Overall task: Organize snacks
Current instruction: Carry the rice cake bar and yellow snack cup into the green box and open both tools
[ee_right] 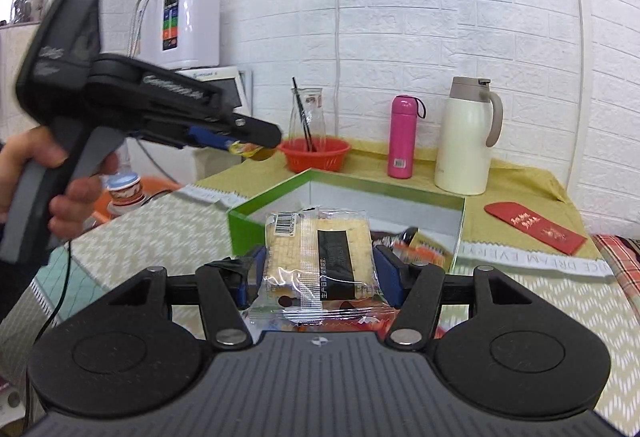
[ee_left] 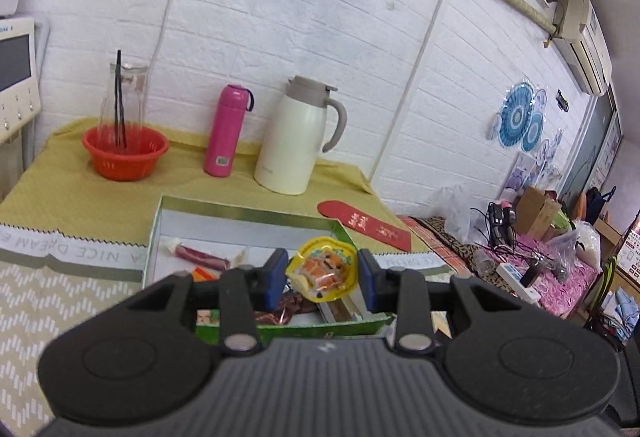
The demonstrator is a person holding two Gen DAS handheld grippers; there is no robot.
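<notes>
My left gripper is shut on a yellow jelly cup and holds it above the green box. The box holds a red sausage stick and several other wrapped snacks. My right gripper is shut on a clear-wrapped cracker packet just in front of the green box. In the right wrist view the left gripper shows at the upper left with the jelly cup in its tips, raised above the box's left side.
On the yellow cloth stand an orange basket with a glass carafe, a pink bottle and a white thermos jug. A red envelope lies right of the box. A cluttered side table is at the right.
</notes>
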